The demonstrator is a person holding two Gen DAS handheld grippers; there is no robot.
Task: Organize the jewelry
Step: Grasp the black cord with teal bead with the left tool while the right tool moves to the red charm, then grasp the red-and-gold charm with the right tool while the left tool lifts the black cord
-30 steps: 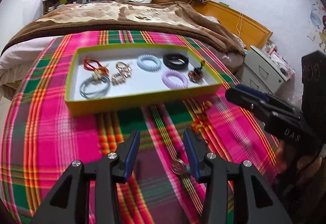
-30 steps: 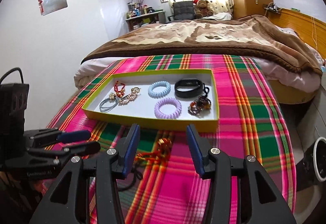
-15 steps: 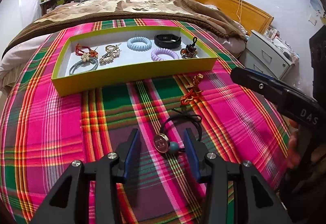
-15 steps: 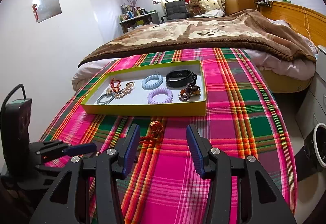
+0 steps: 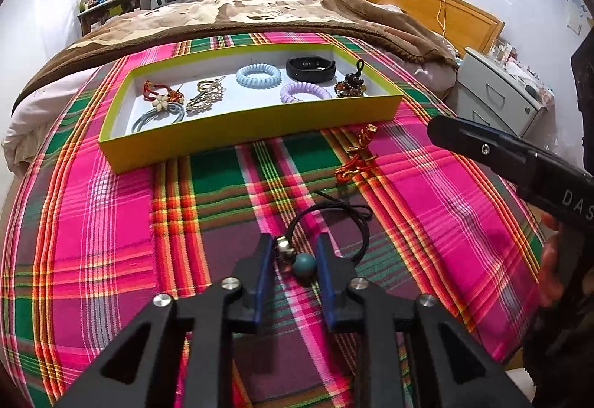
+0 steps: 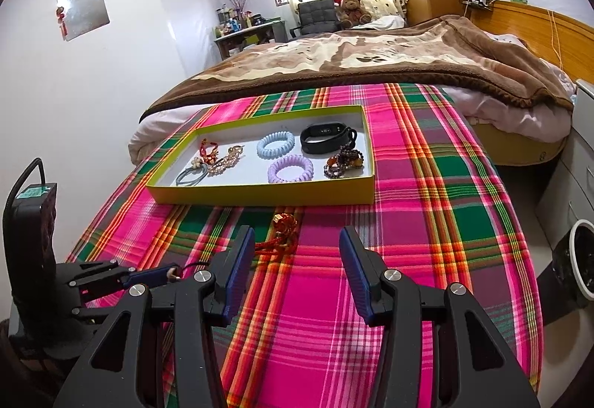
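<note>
A yellow-green tray [image 5: 256, 133] on the plaid cloth holds several pieces: hair ties, coil bands, a black wristband, beads. It also shows in the right wrist view [image 6: 260, 194]. A black cord hair tie with a teal bead and a metal charm [image 5: 297, 259] lies on the cloth. My left gripper [image 5: 293, 255] has its jaws narrowed around the charm and bead, which sit between the blue pads. A red and gold knotted charm [image 5: 358, 155] lies near the tray's front wall; it also shows in the right wrist view [image 6: 282, 235]. My right gripper [image 6: 297, 255] is open and empty above the cloth.
The plaid cloth [image 5: 92, 222] covers a round table. A bed with a brown blanket [image 6: 371, 62] lies behind it. A grey drawer unit [image 5: 497, 92] and a white bin [image 6: 579, 259] stand to the right.
My left gripper has moved forward and lower, and its jaws have closed in around the bead and charm. My right gripper has pulled back a little from the tray and stays open.
</note>
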